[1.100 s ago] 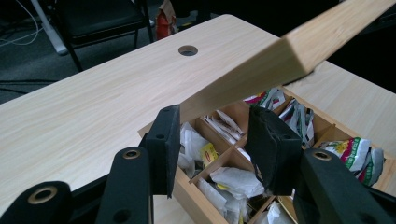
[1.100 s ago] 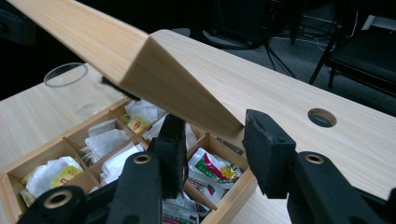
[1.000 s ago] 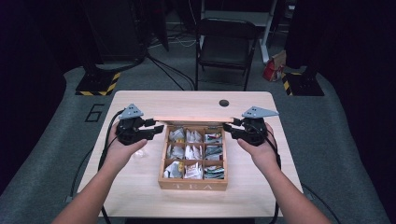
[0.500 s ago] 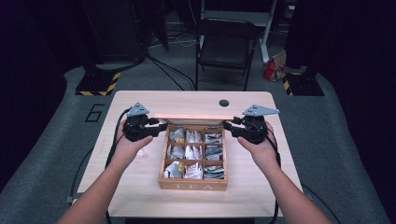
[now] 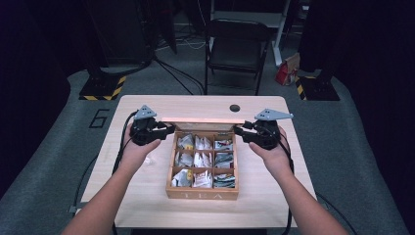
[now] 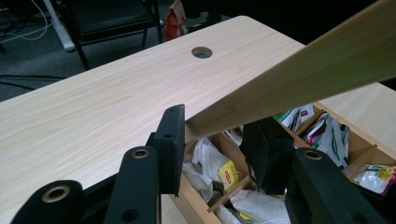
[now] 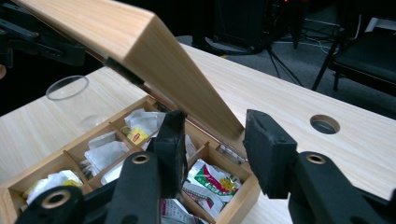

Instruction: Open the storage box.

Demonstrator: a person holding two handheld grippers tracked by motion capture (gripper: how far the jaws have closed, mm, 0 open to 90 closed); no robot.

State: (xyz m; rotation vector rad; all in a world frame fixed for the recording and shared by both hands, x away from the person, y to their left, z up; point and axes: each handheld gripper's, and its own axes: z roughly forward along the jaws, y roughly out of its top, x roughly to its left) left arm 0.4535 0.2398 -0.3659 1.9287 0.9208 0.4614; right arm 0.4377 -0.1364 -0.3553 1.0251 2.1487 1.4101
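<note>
A wooden tea box (image 5: 201, 195) sits mid-table, its compartments holding several tea bags (image 5: 202, 159). Its hinged lid (image 5: 205, 120) is tilted up at the back. My left gripper (image 5: 166, 129) is at the lid's left end and my right gripper (image 5: 240, 129) is at its right end. In the left gripper view the jaws of the left gripper (image 6: 215, 140) close on the lid (image 6: 303, 70) at its corner. In the right gripper view the right gripper (image 7: 215, 140) clamps the other corner of the lid (image 7: 116, 28), with the tea bags (image 7: 212, 179) below.
A clear cup (image 7: 67, 88) stands on the table left of the box, by the person's left hand. A round cable hole (image 5: 235, 108) lies behind the box. Beyond the table's far edge are a black chair (image 5: 237, 49) and a red bag (image 5: 285, 73).
My left gripper has shifted slightly right, toward the box. The right gripper and the raised lid have hardly moved.
</note>
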